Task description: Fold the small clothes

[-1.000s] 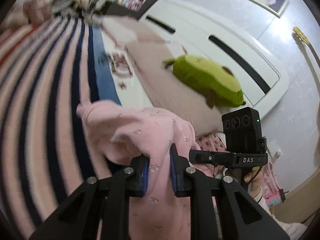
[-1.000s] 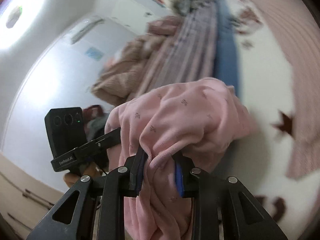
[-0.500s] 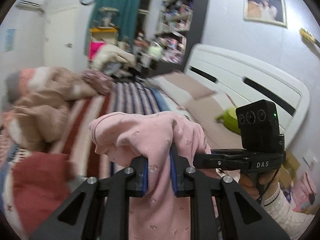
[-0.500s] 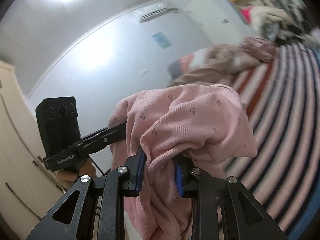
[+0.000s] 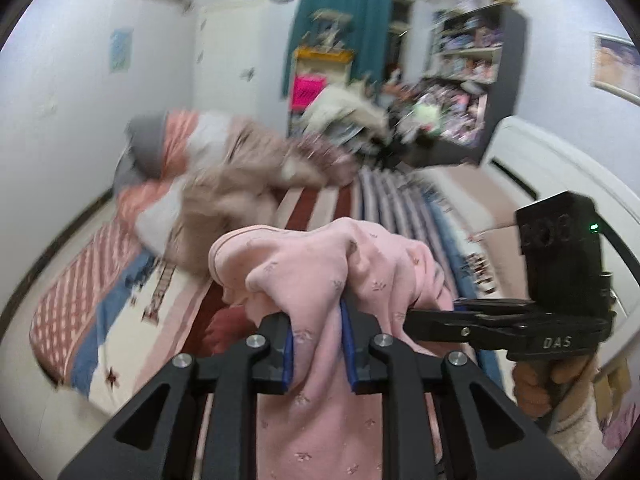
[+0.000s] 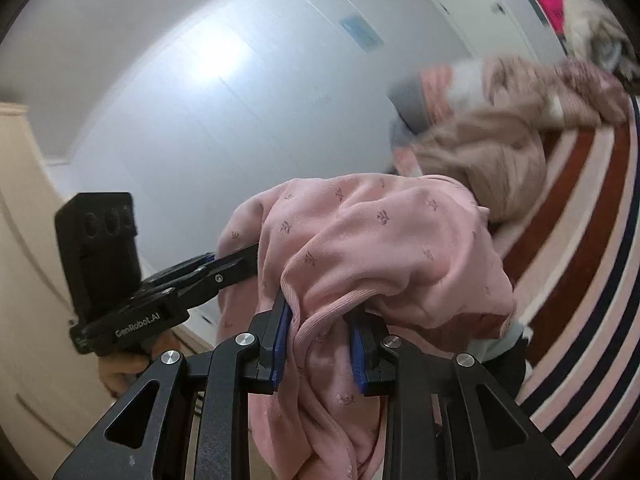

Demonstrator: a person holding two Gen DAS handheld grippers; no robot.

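A small pink garment (image 5: 320, 264) with a tiny printed pattern is held up in the air between both grippers. My left gripper (image 5: 318, 348) is shut on a fold of it, the cloth bunched over and hanging below the blue pads. My right gripper (image 6: 318, 348) is shut on another bunched edge of the same garment (image 6: 380, 240). Each gripper shows in the other's view: the right one at the right (image 5: 440, 314), the left one at the left (image 6: 240, 260). Both grip the cloth close together above the bed.
A striped bedspread (image 5: 320, 200) lies below, with a heap of beige and pink bedding (image 5: 224, 168) at its far end. A white headboard (image 5: 560, 176) is at the right, a dark cluttered shelf (image 5: 460, 100) and teal curtain (image 5: 340, 20) behind. White wall (image 6: 200, 100) at left.
Both grippers have swung upward and round with the garment, from facing the pillows and green plush toy to facing the far end of the room. The grips on the cloth are unchanged.
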